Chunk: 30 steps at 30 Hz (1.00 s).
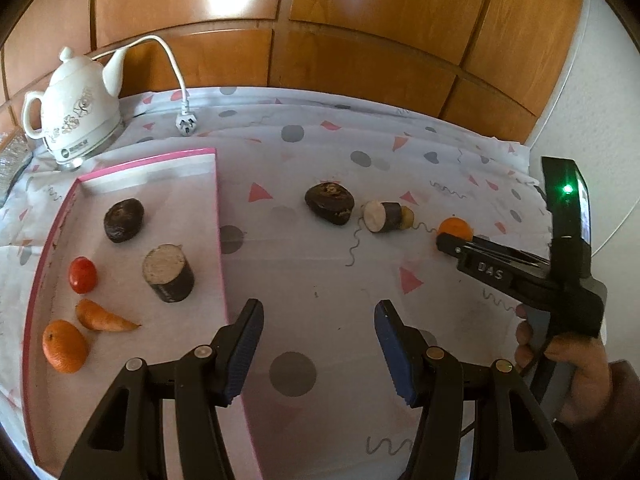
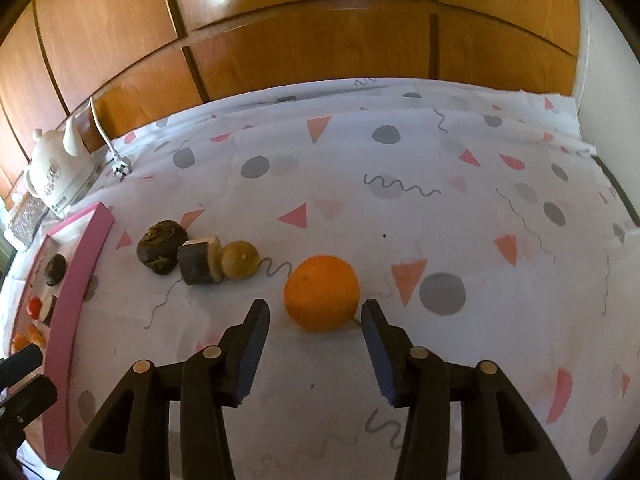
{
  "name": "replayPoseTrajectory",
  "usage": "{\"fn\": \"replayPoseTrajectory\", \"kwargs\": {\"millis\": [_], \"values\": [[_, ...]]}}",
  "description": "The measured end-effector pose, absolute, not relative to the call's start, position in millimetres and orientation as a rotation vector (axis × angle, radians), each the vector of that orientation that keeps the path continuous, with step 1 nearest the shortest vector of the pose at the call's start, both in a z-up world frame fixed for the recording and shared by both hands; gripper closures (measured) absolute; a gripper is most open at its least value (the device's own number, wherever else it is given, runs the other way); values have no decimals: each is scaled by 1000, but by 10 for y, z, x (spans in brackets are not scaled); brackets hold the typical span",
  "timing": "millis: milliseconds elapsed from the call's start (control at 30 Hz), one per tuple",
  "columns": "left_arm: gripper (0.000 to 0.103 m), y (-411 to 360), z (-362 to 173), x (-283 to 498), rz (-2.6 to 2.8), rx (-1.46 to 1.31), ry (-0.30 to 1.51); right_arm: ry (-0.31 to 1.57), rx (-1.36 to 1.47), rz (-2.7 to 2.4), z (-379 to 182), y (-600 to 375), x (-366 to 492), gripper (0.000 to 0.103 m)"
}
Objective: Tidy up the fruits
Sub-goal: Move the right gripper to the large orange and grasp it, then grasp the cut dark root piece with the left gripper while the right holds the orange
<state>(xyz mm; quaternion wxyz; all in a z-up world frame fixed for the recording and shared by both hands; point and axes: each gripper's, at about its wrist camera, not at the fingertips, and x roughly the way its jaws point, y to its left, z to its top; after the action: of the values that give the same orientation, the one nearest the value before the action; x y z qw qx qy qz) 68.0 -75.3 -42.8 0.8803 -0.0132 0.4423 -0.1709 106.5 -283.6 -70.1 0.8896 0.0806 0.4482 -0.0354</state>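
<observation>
Right wrist view shows the right gripper (image 2: pixel 314 346) half open and empty, low centre, just before the orange (image 2: pixel 322 292), which may roll away if one pad (image 2: pixel 376 340) nudges it first.

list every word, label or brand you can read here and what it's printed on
"DAS": raised letters on the black body of the right gripper, seen from the left wrist camera.
Round logo and a line of print on the base of the white kettle: too small and blurred to read.
Floral pattern on the kettle's side: decoration, no text.
Nothing readable on the pink tray, the tablecloth or the fruits.
</observation>
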Motion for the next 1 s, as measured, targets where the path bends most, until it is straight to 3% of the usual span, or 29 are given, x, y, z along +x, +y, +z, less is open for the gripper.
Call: {"fn": "replayPoseTrajectory", "kwargs": {"millis": [167,233,567,1000], "values": [[44,-821,-491,761,-367,-51,948,944,136,-55,-765,-2818,1167,55],[45,-861,-517,784,-371,-50,953,934,118,-66,-777,-2825,1175,64],[58,-1100,-512,1012,-405,-91,968,886,101,-149,-794,-2934,1117,64],[58,-1516,-578,1448,-403,-118,1010,892,157,-110,-824,-3021,1117,64]]}}
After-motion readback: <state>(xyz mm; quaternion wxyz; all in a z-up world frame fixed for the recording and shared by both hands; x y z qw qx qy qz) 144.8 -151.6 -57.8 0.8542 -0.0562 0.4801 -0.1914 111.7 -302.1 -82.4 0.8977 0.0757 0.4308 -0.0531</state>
